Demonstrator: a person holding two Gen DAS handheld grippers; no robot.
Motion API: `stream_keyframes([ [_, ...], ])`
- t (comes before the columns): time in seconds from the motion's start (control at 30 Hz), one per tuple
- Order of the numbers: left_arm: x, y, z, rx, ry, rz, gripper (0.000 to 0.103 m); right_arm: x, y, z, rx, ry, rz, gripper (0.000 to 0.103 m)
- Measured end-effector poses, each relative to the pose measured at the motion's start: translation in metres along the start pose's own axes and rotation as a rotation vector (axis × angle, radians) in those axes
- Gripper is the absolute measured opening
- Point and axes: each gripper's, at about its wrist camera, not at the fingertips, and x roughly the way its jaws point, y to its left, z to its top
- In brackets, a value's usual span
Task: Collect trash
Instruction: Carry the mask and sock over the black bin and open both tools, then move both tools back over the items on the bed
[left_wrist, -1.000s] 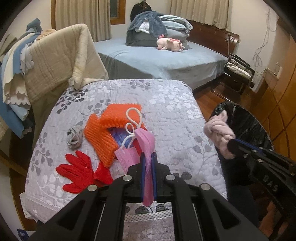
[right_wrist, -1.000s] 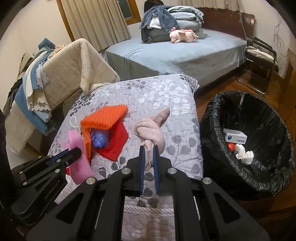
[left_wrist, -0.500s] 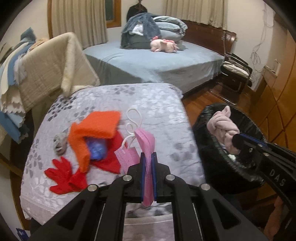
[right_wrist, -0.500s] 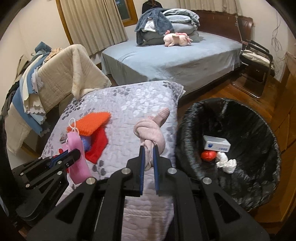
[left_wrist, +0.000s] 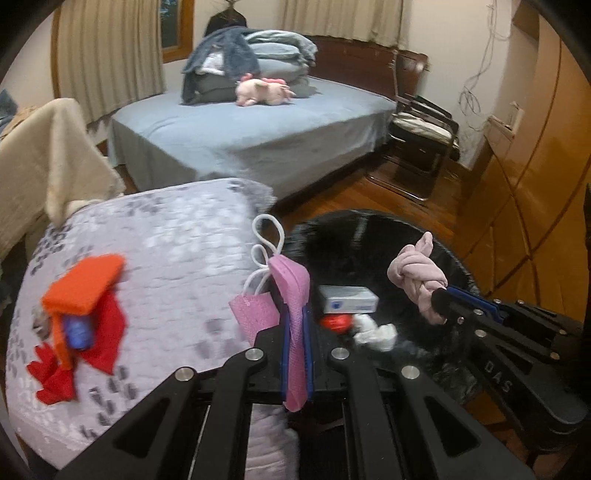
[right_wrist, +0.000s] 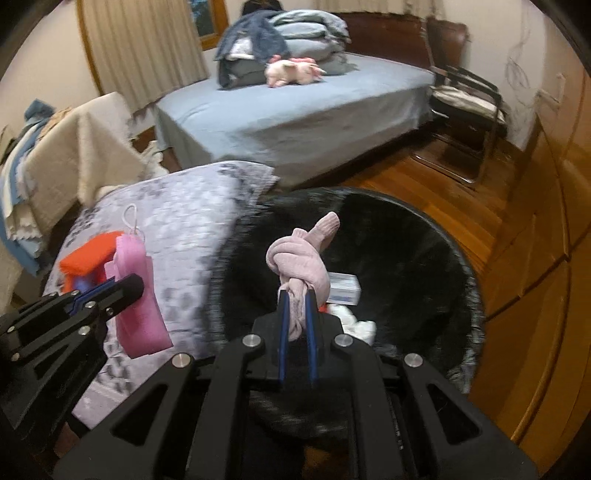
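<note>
My left gripper (left_wrist: 296, 314) is shut on a pink face mask (left_wrist: 291, 291) with white ear loops, held at the near rim of the black trash bin (left_wrist: 373, 236). My right gripper (right_wrist: 295, 295) is shut on a knotted pale pink sock (right_wrist: 301, 258), held above the bin's opening (right_wrist: 424, 266). The sock (left_wrist: 415, 273) and right gripper (left_wrist: 439, 295) also show in the left wrist view; the mask (right_wrist: 136, 295) and left gripper (right_wrist: 129, 288) show in the right wrist view. Inside the bin lie a white-blue box (left_wrist: 347, 299), a red item (left_wrist: 334, 323) and crumpled white tissue (left_wrist: 376, 332).
A grey floral-quilted table (left_wrist: 177, 240) holds an orange cloth (left_wrist: 83, 284), red gloves (left_wrist: 55, 373) and a blue item (left_wrist: 77, 332). A bed (left_wrist: 251, 133) with a pink plush stands behind. A chair (left_wrist: 421, 129) and wooden cabinets (left_wrist: 524, 177) are on the right.
Both grippers have swung right from over the table to the black bin, carrying the mask and the sock. The sock now hangs over the bin opening.
</note>
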Motion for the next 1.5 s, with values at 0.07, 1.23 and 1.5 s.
stream_keyframes([
  [0.07,0.011,-0.016,0.005,0.011,0.012,-0.014,0.007,0.009,-0.018,0.0,0.025,0.009,-0.026,0.008],
  [1.23,-0.031,0.192,-0.042,-0.094,0.005,0.221,0.077,0.017,0.121,-0.025,-0.015,0.028,0.115,0.041],
  [1.5,-0.067,0.296,-0.064,-0.199,-0.04,0.35,0.077,0.038,0.23,-0.01,-0.097,0.021,0.245,0.041],
])
